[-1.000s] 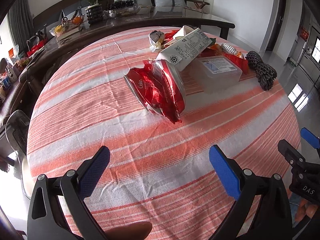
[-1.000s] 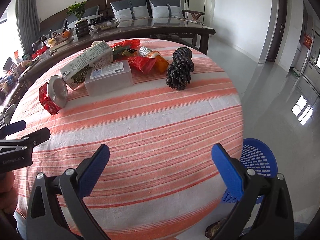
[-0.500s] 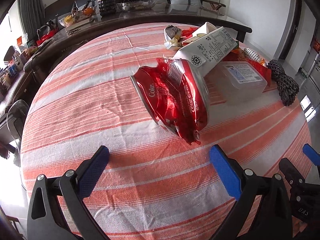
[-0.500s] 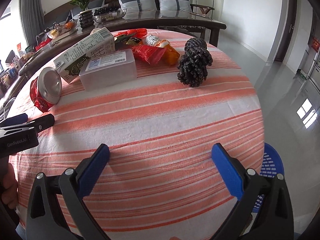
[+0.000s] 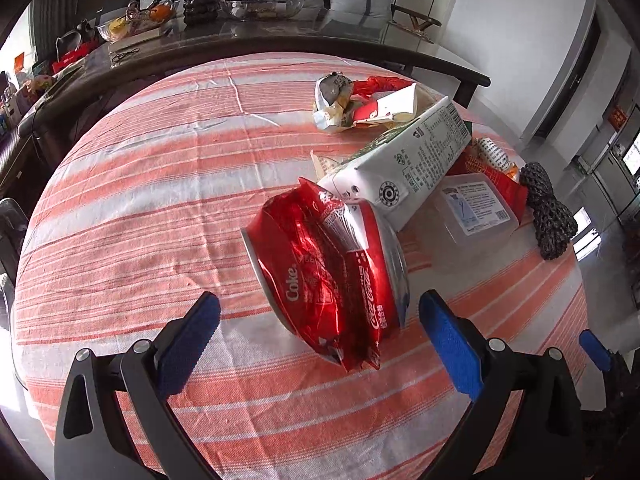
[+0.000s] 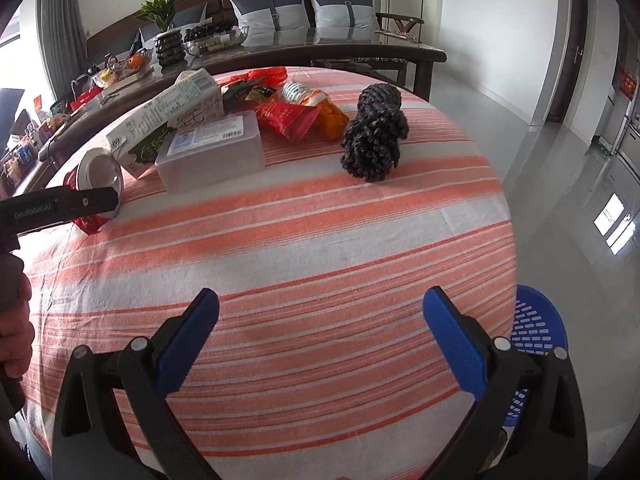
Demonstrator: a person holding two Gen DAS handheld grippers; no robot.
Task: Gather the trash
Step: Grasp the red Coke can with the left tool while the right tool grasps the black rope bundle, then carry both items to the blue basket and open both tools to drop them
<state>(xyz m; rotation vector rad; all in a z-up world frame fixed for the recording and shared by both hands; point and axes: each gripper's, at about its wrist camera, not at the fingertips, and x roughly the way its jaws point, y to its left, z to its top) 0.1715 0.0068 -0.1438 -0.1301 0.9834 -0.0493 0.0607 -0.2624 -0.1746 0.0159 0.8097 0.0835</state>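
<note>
**Left gripper closes in on the crushed can**

Closer than half a second ago, the left gripper now has the crushed red Coke can bulking between and just beyond its blue pads, where earlier the can lay well ahead of them. Both jaws stand spread wide and neither pad touches the can. The right gripper has edged forward over bare striped tablecloth, its jaws likewise spread and holding nothing.

Taking the can as landmark: it lies on its side on the cloth, dented, one round end turned toward the right wrist camera. Resting against its far side is a white milk carton, tipped over. Just right of the carton sits a clear plastic lidded box with a printed label; what is in it cannot be made out. Beyond the box lie red and orange snack wrappers, and further right a dark knobbly bundle. Behind the carton is a crumpled pale wrapper with a red-and-white packet beside it.

From the right wrist view, the left gripper's black finger crosses in front of the can, and a hand shows at the left edge. A blue perforated basket stands on the floor past the table's right rim; its contents are hidden.
</note>
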